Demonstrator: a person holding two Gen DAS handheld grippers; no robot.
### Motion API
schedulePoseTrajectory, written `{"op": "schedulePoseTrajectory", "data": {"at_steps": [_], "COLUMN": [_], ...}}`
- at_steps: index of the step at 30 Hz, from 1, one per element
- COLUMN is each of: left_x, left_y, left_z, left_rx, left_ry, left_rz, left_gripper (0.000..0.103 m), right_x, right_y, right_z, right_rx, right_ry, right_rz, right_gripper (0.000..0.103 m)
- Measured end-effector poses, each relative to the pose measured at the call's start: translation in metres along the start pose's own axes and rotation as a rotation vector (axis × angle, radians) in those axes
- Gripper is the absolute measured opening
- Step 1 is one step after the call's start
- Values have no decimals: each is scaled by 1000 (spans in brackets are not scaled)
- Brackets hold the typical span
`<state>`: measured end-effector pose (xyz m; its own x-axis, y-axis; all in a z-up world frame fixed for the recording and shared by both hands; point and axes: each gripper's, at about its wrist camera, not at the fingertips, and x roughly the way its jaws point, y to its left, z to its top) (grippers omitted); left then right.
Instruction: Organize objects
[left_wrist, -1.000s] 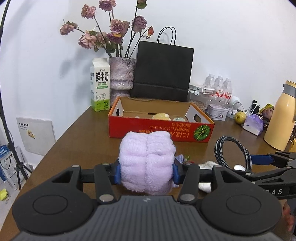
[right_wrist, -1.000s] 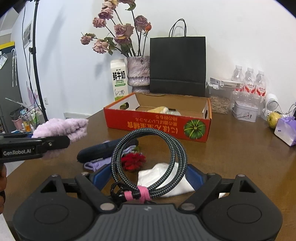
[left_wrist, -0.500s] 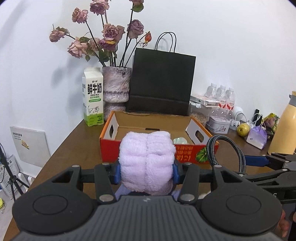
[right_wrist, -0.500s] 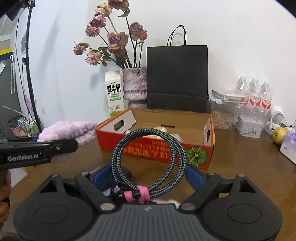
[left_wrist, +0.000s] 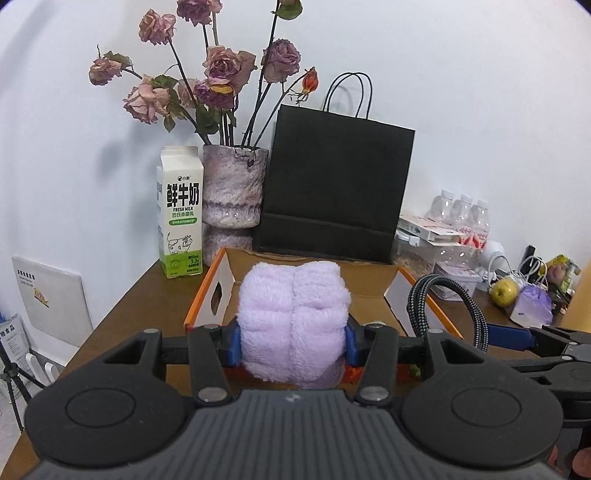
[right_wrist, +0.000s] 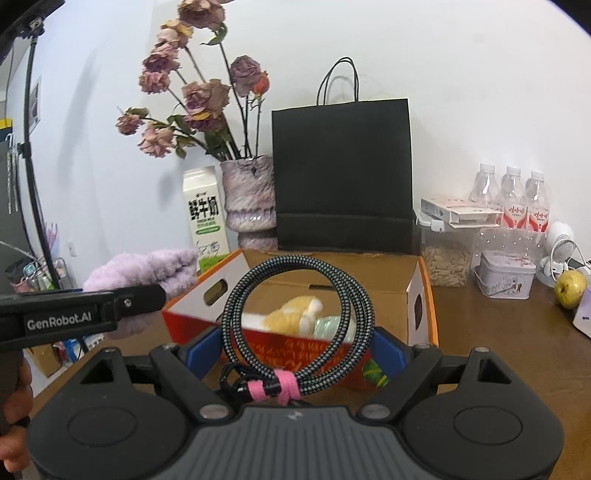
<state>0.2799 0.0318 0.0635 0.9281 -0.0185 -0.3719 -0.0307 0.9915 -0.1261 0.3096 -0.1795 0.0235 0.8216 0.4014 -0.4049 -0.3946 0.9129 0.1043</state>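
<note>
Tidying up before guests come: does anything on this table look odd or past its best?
The roses in the mottled vase are wilted, their heads faded and drooping. The orange box bears upside-down lettering on its front wall. Nothing looks spilled or broken.

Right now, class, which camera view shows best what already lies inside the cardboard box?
The right wrist view: the cardboard box opens toward it, showing a yellow-and-white item. In the left wrist view, the purple towel hides the interior.
</note>
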Motion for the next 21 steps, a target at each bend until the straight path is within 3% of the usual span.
{"op": "schedulePoseTrajectory", "data": {"at_steps": [21], "left_x": [67], "left_y": [2], "left_z": [33], "left_rx": [-6], "left_ry": [-14], "left_rz": [-5], "left_gripper": [50], "right_x": [62], "right_y": [-19], "right_z": [33], "right_rx": [48], "right_ry": [-25], "right_rz": [-31], "right_gripper": [86]}}
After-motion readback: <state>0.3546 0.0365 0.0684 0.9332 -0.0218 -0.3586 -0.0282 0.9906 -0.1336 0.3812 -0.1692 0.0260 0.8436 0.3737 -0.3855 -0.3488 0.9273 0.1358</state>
